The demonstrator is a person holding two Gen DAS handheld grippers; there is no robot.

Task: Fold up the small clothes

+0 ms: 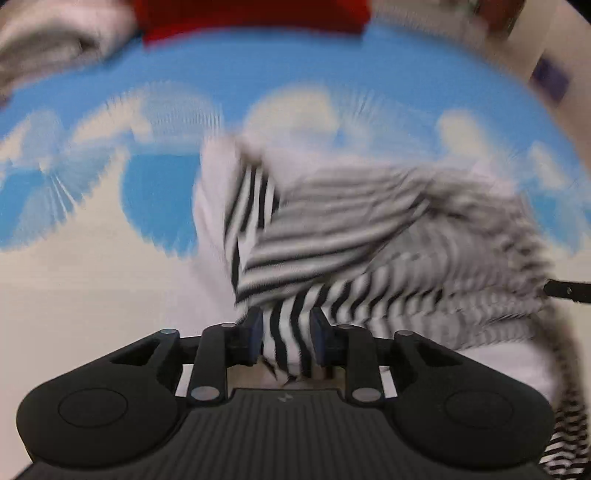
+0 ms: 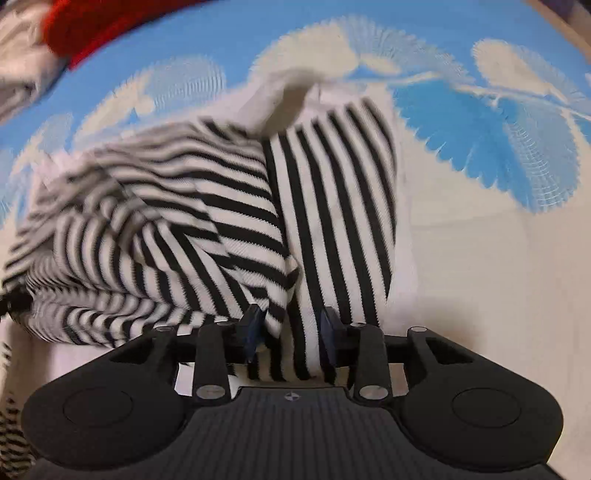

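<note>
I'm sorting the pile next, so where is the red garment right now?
The red garment lies at the far edge of the blue patterned cloth, top centre in the left wrist view, top left in the right.

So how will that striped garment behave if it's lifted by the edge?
The striped garment is probably floppy: it already lies in soft folds. It likely sags away from the pinch. The knit looks grippy, so it should hardly slip.

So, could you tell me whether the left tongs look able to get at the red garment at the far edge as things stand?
Probably not directly. The left tongs have the striped garment bunched between their pads, and it lies heaped between them and the red garment. Beyond it, the blue patterned cloth looks bare.
</note>
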